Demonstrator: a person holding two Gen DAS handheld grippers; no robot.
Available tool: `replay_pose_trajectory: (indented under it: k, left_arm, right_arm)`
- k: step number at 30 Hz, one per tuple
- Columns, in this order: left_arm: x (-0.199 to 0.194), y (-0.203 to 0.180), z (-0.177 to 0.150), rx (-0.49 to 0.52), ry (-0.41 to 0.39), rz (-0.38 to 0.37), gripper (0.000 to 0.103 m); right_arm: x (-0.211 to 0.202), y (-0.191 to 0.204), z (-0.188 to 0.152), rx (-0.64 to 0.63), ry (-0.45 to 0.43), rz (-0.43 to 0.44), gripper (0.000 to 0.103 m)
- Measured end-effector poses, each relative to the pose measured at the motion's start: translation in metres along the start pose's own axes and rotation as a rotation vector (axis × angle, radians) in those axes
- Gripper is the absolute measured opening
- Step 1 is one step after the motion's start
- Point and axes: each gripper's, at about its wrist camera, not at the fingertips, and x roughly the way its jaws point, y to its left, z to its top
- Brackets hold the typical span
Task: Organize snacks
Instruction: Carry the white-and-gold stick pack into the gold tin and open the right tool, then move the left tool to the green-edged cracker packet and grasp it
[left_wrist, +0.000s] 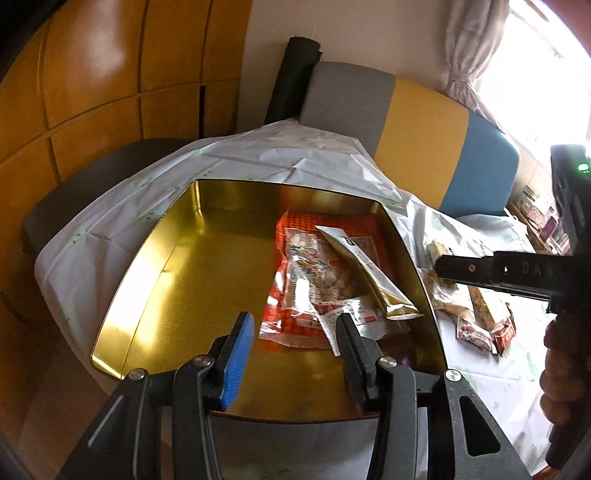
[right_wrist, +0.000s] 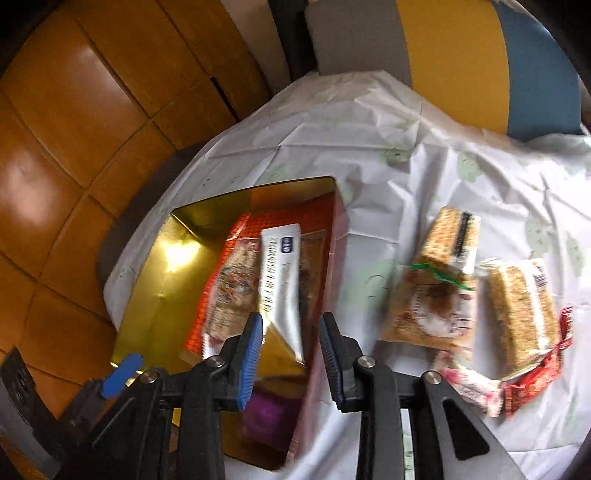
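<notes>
An open gold tin (left_wrist: 207, 277) sits on the white tablecloth (left_wrist: 110, 236). Its right half holds an orange-red packet (left_wrist: 284, 325), a clear bag of snacks (left_wrist: 317, 273) and a silver-and-gold sachet (left_wrist: 365, 266) on top. My left gripper (left_wrist: 295, 332) hovers open over the tin's near edge with nothing between its fingers. In the right wrist view my right gripper (right_wrist: 291, 332) stands open just above the sachet (right_wrist: 280, 273) and the tin's (right_wrist: 166, 288) right wall, gripping nothing. Cracker packets (right_wrist: 432, 306), (right_wrist: 524, 314) and a red wrapper (right_wrist: 535, 373) lie on the cloth to the right.
A chair back in grey, yellow and blue (left_wrist: 424, 122) stands behind the table. Wooden floor (left_wrist: 92, 92) lies to the left, with a dark seat (left_wrist: 92, 184) under the table edge. The right gripper's body (left_wrist: 498, 269) and a hand (left_wrist: 561, 369) reach in from the right.
</notes>
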Motion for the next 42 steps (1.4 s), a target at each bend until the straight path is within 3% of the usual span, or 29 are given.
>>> replay_pose_trajectory:
  k: [9, 26, 33, 38, 42]
  left_arm:
    - [-0.006, -0.021, -0.003, 0.063, -0.001, -0.03, 0.047]
    - [-0.012, -0.071, -0.007, 0.209, 0.007, -0.057, 0.049]
    - [-0.012, -0.105, -0.008, 0.299, 0.014, -0.088, 0.052]
    - [-0.009, -0.131, -0.006, 0.347, 0.033, -0.149, 0.052]
    - [0.003, -0.146, 0.001, 0.33, 0.098, -0.213, 0.052]
  right_arm:
    - [-0.03, -0.044, -0.016, -0.025, -0.061, -0.121, 0.032]
    - [-0.102, -0.212, -0.045, 0.13, -0.074, -0.484, 0.032]
    - [-0.108, -0.277, -0.063, 0.353, -0.047, -0.557, 0.032]
    - [-0.099, -0.283, -0.062, 0.388, 0.009, -0.553, 0.032]
    - [-0.097, -0.281, -0.064, 0.386, 0.023, -0.544, 0.032]
